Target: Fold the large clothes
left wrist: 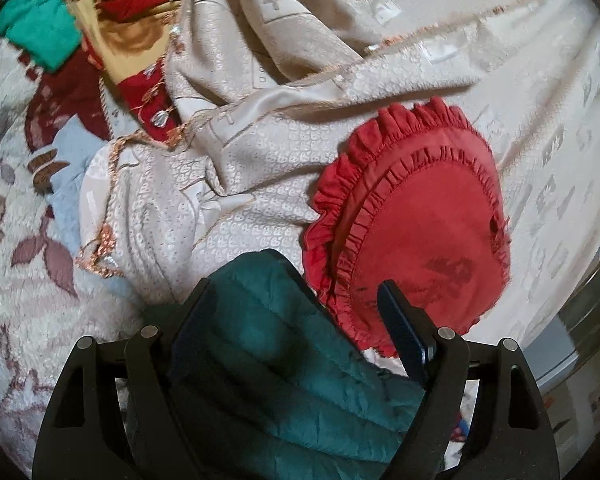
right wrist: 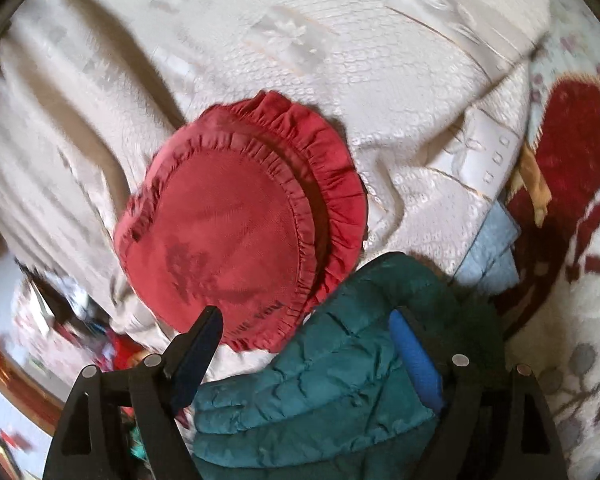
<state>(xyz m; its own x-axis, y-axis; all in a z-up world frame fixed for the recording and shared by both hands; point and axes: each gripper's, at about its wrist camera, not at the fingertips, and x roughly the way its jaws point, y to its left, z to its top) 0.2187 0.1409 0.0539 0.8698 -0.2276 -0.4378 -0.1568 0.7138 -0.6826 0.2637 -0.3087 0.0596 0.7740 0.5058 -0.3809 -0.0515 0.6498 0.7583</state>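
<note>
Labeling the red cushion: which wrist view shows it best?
Right wrist: the cushion sits near centre, most of its face and frill visible, only the lower edge hidden by the jacket. Left wrist shows it off to the right, partly behind a finger.

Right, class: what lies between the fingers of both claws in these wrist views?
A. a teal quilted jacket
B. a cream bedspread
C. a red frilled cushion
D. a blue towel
A: the teal quilted jacket fills the gap of the left claw and the right claw, fingers wide apart.
</note>
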